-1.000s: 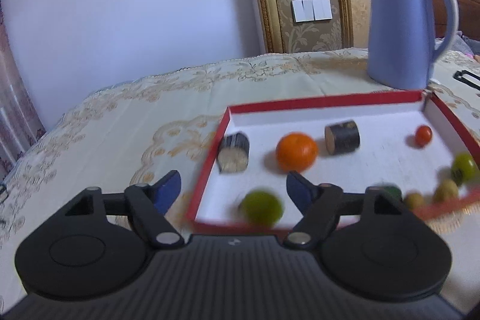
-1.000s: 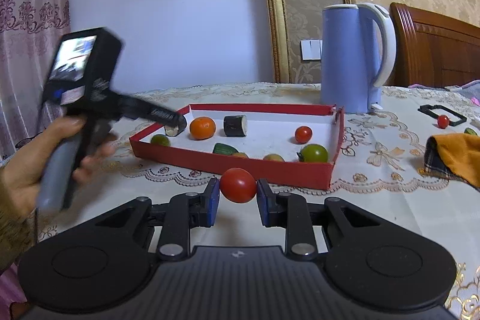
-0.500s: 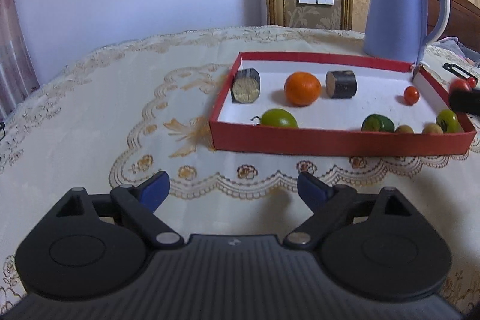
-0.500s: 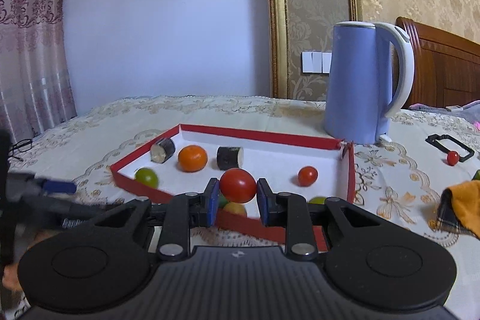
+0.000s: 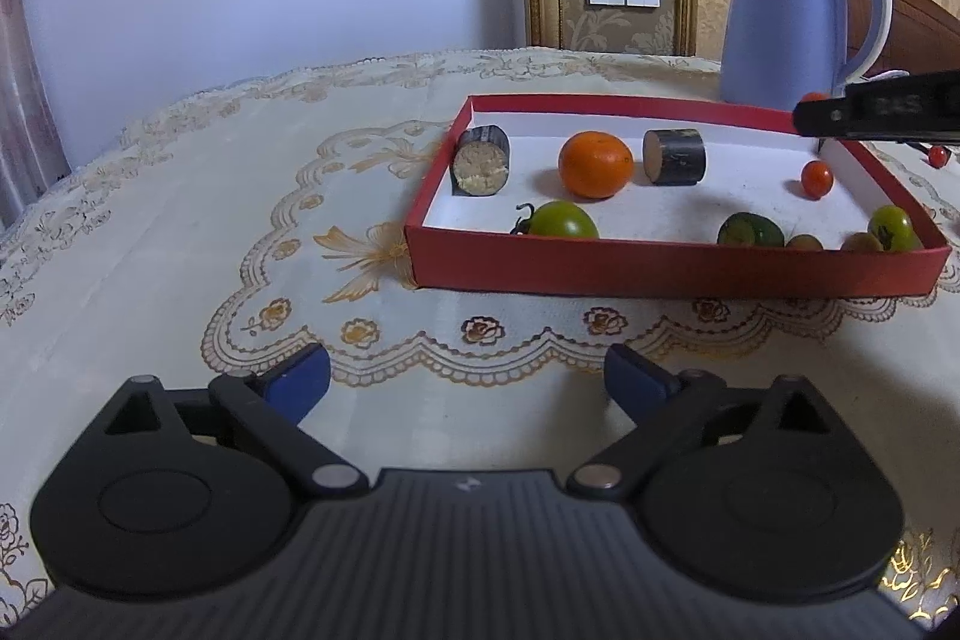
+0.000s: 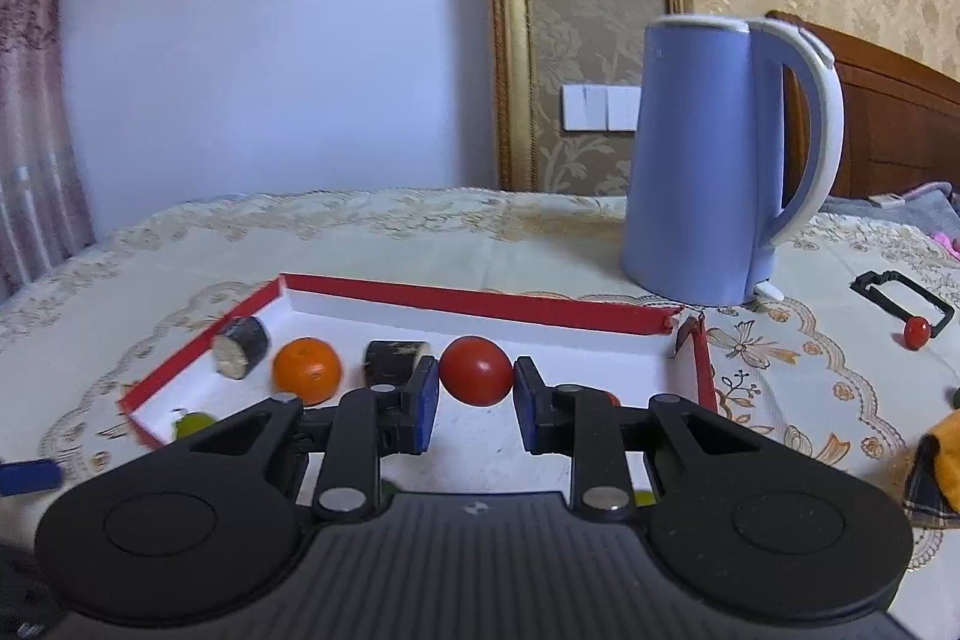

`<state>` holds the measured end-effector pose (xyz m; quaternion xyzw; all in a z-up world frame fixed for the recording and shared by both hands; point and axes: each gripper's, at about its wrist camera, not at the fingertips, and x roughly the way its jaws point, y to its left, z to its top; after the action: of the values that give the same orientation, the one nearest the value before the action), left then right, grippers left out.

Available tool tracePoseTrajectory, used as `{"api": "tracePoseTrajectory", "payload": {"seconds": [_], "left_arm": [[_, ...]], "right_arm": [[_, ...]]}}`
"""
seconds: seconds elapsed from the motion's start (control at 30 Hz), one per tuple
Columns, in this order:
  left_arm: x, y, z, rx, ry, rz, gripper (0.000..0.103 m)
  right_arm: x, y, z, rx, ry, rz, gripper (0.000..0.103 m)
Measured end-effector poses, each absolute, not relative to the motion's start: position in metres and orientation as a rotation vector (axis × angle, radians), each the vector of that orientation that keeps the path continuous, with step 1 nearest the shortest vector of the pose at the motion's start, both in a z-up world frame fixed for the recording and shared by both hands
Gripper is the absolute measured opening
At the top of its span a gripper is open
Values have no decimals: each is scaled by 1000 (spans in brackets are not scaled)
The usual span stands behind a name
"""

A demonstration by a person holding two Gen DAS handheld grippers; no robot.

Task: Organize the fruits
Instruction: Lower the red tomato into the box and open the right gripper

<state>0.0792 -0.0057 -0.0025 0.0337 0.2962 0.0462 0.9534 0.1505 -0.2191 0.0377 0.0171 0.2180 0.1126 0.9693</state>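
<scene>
A red tray (image 5: 660, 271) with a white floor holds an orange (image 5: 595, 164), two dark eggplant pieces (image 5: 481, 160), a green tomato (image 5: 562, 220), a small red tomato (image 5: 816, 179) and several small green fruits. My left gripper (image 5: 467, 381) sits low over the tablecloth in front of the tray, its jaws opening wide with nothing between them. My right gripper (image 6: 474, 388) is shut on a red tomato (image 6: 476, 370) and hovers over the tray (image 6: 480, 301); its dark finger (image 5: 876, 112) enters the left wrist view at the tray's far right corner.
A blue kettle (image 6: 714, 160) stands just behind the tray. To the right lie a black clip (image 6: 900, 295), a small red tomato (image 6: 916, 332) and an orange cloth (image 6: 945, 448). Embroidered tablecloth (image 5: 210, 196) spreads left of the tray.
My left gripper let the green tomato go into the tray, drew back to the cloth and opened wider. My right gripper carried the red tomato forward from outside the tray to above it.
</scene>
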Motion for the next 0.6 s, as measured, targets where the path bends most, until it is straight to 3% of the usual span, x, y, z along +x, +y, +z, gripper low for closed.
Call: {"api": "tracePoseTrajectory", "payload": {"seconds": [0.6], "left_arm": [[78, -3, -3, 54, 600, 84, 99]], "right_arm": [[188, -215, 17, 12, 523, 158, 26]]}}
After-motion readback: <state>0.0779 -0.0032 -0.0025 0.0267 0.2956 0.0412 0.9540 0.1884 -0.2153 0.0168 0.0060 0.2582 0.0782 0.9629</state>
